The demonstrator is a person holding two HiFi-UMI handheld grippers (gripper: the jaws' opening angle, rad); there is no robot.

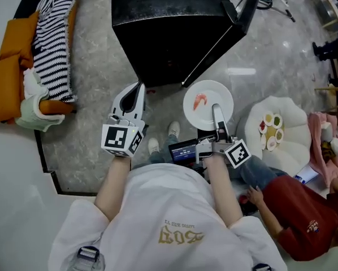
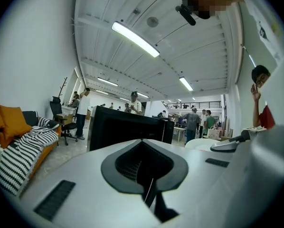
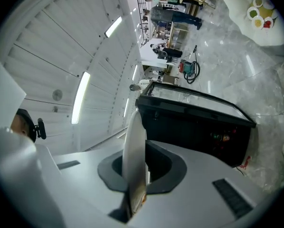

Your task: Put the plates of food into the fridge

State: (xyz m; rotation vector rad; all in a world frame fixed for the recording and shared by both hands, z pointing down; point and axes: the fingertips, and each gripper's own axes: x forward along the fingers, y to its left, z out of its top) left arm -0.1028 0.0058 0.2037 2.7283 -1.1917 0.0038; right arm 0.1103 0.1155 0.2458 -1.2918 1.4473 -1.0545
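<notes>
A white plate (image 1: 207,104) carrying a pink shrimp hangs over the floor, with my right gripper (image 1: 216,109) shut on its near rim. In the right gripper view the plate (image 3: 134,146) shows edge-on between the jaws. The black fridge (image 1: 172,27) stands just beyond it with its door (image 1: 214,44) swung open to the right; it also appears as a dark box (image 2: 127,127) in the left gripper view and ahead of the plate (image 3: 194,120). My left gripper (image 1: 137,88) is shut and empty, pointing at the fridge's front left. A second plate of food (image 1: 271,131) sits on a white round table (image 1: 293,117).
A sofa with orange cushions (image 1: 8,78) and a striped blanket (image 1: 53,38) lines the left wall. A person in a red shirt (image 1: 302,216) sits at my lower right. My feet (image 1: 162,139) stand near the fridge. Chairs and other people are far off.
</notes>
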